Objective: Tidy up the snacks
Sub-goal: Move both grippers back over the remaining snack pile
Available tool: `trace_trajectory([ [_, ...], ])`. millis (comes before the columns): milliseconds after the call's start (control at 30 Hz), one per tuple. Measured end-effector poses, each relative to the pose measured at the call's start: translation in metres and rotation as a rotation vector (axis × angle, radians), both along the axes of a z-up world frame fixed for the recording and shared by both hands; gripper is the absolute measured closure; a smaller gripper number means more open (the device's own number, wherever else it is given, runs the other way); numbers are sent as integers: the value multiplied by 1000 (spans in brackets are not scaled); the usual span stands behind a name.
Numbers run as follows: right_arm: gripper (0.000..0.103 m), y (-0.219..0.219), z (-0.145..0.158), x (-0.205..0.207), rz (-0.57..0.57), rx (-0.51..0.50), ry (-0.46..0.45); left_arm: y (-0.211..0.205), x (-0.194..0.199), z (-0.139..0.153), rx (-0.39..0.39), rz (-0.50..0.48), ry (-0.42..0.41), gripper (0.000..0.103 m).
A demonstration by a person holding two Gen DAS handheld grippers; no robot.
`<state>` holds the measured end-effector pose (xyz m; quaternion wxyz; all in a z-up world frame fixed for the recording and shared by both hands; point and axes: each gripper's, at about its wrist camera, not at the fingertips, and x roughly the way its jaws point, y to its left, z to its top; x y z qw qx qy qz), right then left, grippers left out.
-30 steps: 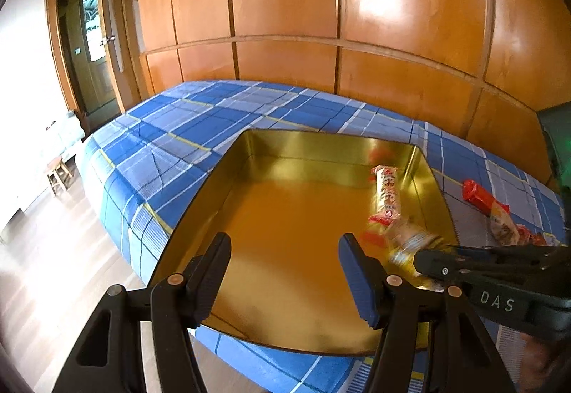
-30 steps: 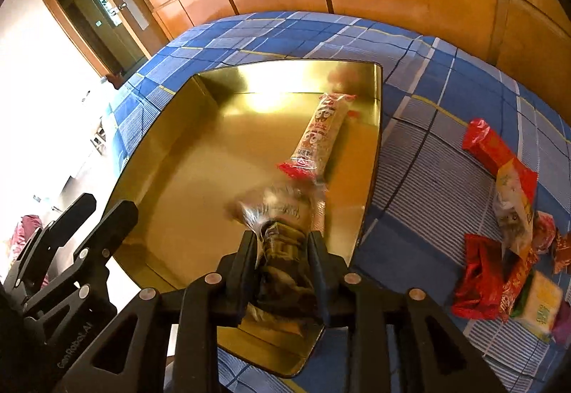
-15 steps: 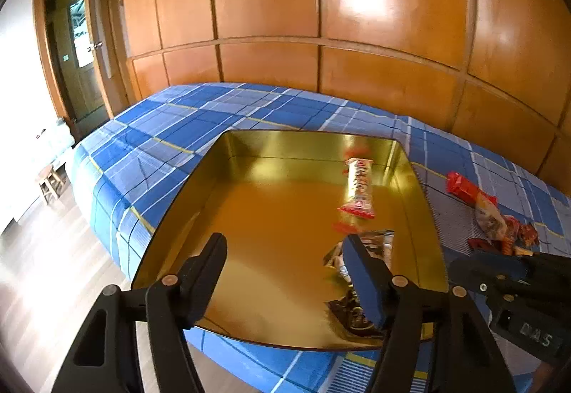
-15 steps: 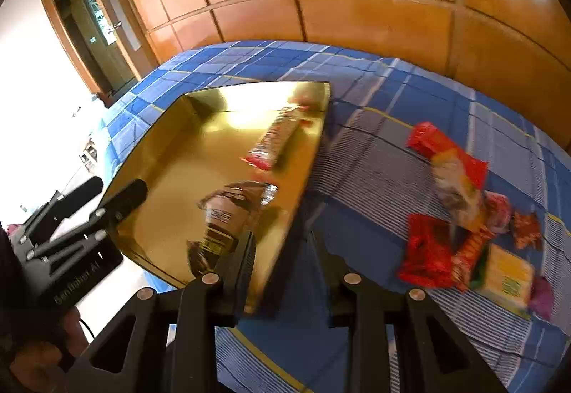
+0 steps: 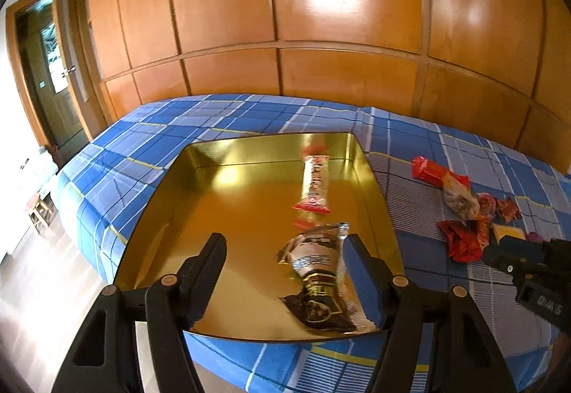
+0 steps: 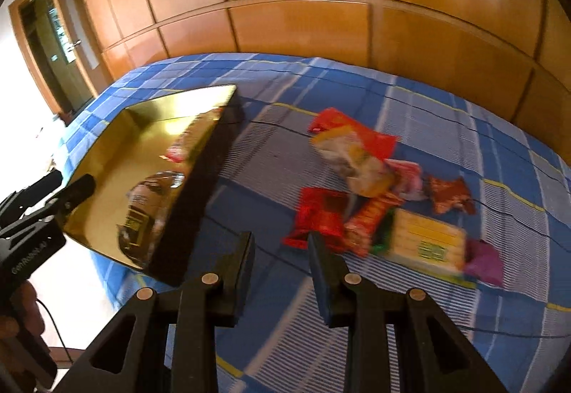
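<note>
step: two snacks already sit in the gold tray [image 5: 200,186]; looks to me like we're between picks, with the right gripper [image 6: 280,271] over the blue plaid cloth [image 6: 446,115] and pointed toward the loose pile [image 6: 374,200]

right gripper: fingers apart, nothing between them; no contact with anything

left gripper [image 5: 285,271]: fingers spread wide and empty; it hovers at the tray's near edge

in the tray: dark foil pack [image 5: 317,282] lies flat near the near-right corner; long axis runs near-to-far, crimped end pointing away toward the red-and-white bar [image 5: 314,186]; that bar also lies near-to-far along the right wall

pile: red wrappers, a yellow-green pack [image 6: 424,239], a clear bag, all overlapping, well apart from the tray; kinda blurry

next move: my guess is pick one pack off the pile's near edge; the red pouch [image 6: 317,218] is closest; line the fingers across its short side so neighbours don't get dragged along
</note>
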<state>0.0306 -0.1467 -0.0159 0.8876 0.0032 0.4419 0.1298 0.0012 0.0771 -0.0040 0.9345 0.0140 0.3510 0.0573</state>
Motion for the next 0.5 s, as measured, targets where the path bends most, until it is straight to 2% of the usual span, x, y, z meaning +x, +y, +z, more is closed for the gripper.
trace_trajectory([
  [500, 72, -102, -1, -5, -228, -42, -4, -53, 10, 2, 45, -150, 10, 35],
])
